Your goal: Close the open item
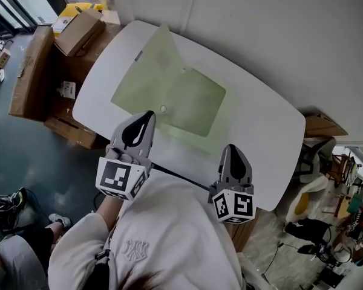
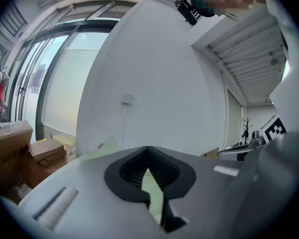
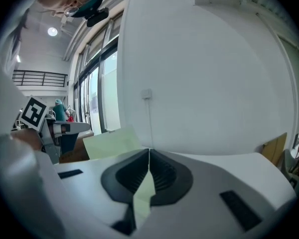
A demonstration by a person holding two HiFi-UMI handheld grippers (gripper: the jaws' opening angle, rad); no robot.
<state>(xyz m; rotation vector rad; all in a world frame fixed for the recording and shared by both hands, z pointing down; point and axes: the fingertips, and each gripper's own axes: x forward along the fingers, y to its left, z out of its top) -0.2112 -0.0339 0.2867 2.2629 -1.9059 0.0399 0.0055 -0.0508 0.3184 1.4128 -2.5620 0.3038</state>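
step: approach open green folder (image 1: 169, 95) | left gripper (image 1: 144, 121), right gripper (image 1: 232, 157): both jaws together, empty | advice: push raised flap (image 1: 159, 56) down flat, steadying base sheet (image 1: 196, 101)

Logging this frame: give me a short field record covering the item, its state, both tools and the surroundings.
item: pale green folder lying on white table
item state: open, flap raised at the far left
left tool: shut, empty, tip at the folder's near edge; contact unclear
right tool: shut, empty, over bare table, short of the folder
surroundings: cardboard boxes beside the table's left end
task status: flap not yet closed
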